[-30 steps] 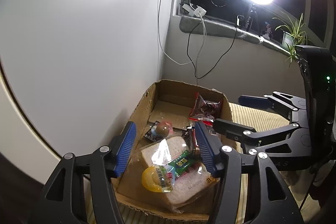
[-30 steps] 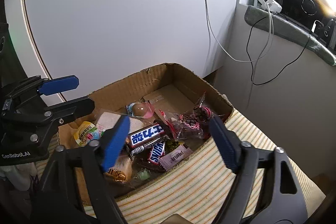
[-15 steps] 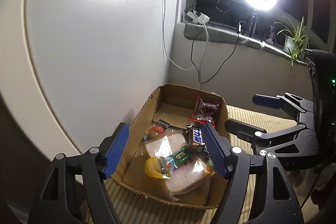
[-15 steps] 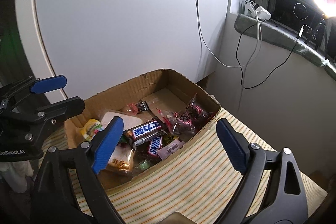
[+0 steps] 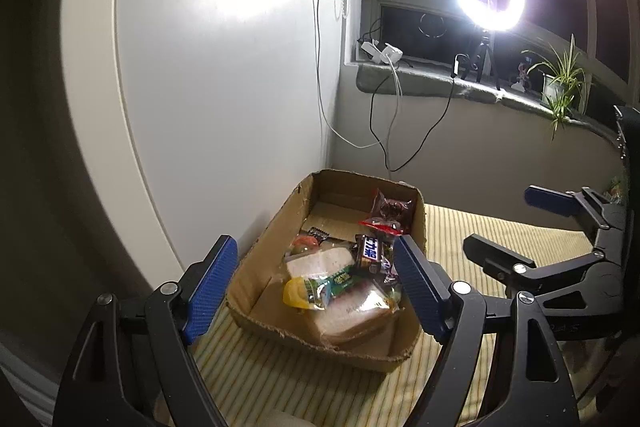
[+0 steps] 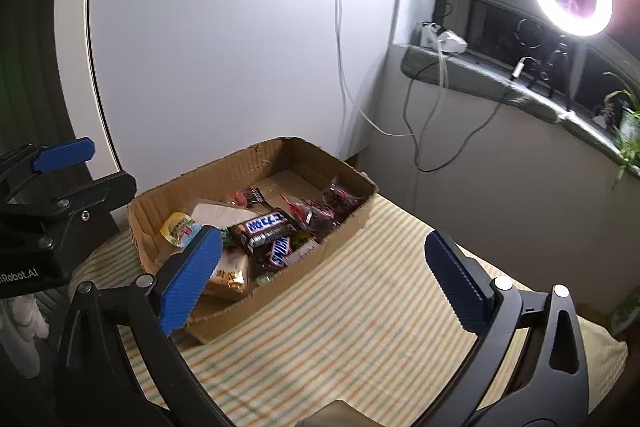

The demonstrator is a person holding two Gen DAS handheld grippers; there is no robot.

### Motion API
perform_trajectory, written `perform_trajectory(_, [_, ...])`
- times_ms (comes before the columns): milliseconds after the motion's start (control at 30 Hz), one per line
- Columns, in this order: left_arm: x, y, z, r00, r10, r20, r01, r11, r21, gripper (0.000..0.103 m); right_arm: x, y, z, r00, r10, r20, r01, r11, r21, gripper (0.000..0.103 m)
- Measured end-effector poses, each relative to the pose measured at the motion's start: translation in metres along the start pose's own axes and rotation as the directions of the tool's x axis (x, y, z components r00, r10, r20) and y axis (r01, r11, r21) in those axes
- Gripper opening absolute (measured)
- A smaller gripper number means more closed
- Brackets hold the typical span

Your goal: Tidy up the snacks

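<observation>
Cardboard box (image 6: 224, 171) on the striped cloth (image 6: 360, 307) holds light, crinkly, slippery snack packets (image 6: 264, 227); pinch each across its middle. Left gripper (image 5: 308, 287) and right gripper (image 6: 320, 267) both gape, empty.

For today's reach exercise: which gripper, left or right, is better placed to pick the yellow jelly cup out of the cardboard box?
Probably the left gripper: open, with the yellow jelly cup framed between its fingers. The right gripper, also open, points past the cardboard box at the striped cloth.

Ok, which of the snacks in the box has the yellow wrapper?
The yellow jelly cup at the cardboard box's near-left end, beside the wrapped bread; the neighbouring bars are dark-wrapped.
</observation>
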State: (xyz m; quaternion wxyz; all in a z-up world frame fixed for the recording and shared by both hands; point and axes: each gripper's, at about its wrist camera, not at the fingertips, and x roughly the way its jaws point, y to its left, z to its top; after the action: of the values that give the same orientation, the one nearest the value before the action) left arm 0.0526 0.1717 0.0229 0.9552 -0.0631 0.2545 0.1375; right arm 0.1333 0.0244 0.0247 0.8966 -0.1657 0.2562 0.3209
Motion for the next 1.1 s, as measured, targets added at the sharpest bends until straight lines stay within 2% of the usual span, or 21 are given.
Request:
perform_trajectory(300, [-0.02, -0.007, -0.007, 1.0, -0.003, 0.017, 0.003, 1.0, -0.024, 0.081, -0.037, -0.011, -0.021, 0.999, -0.05, 0.018, 0.049, 0.997, 0.059, 0.103])
perform_trajectory(533, [-0.033, -0.014, -0.009, 1.0, 0.001, 0.03, 0.0, 1.0, -0.013, 0.081, -0.056, -0.013, -0.03, 0.998, -0.058, 0.026, 0.056, 0.996, 0.064, 0.103])
perform_trajectory(1100, [-0.037, -0.022, -0.012, 1.0, -0.004, 0.027, 0.005, 1.0, -0.01, 0.081, -0.065, -0.017, -0.033, 0.998, -0.062, 0.03, 0.06, 0.996, 0.067, 0.103])
